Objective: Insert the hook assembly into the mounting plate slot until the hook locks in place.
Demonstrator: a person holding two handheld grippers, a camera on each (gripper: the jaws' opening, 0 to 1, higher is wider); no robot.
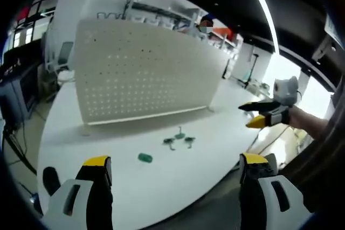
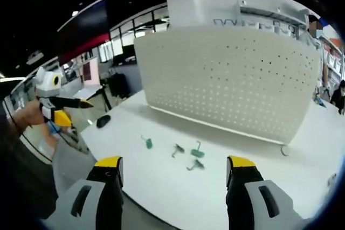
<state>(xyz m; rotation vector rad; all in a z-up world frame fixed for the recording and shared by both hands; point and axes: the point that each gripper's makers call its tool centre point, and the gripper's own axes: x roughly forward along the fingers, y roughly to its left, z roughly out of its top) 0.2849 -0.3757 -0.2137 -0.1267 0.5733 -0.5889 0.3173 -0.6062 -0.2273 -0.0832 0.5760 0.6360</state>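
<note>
Hooks (image 1: 178,139), green-based bent wire, near perforated pegboard (image 1: 145,76).

The left gripper view looks from off the near edge of the white desk (image 1: 135,187), forward along its own yellow-tipped fingers (image 1: 97,161), toward the upright pegboard (image 1: 145,74) standing well back on the desk. It sits toward the board's left end, so the board recedes to the right. The right gripper view looks from the same near side but toward the board's other end, so the pegboard (image 2: 232,79) recedes to the left. Both cameras hang back from the desk. They share the pegboard face, the desk in front of it and the small green hooks (image 1: 178,139) (image 2: 188,154). Each view catches the other gripper at its edge: right gripper (image 1: 264,114), left gripper (image 2: 67,109).
</note>
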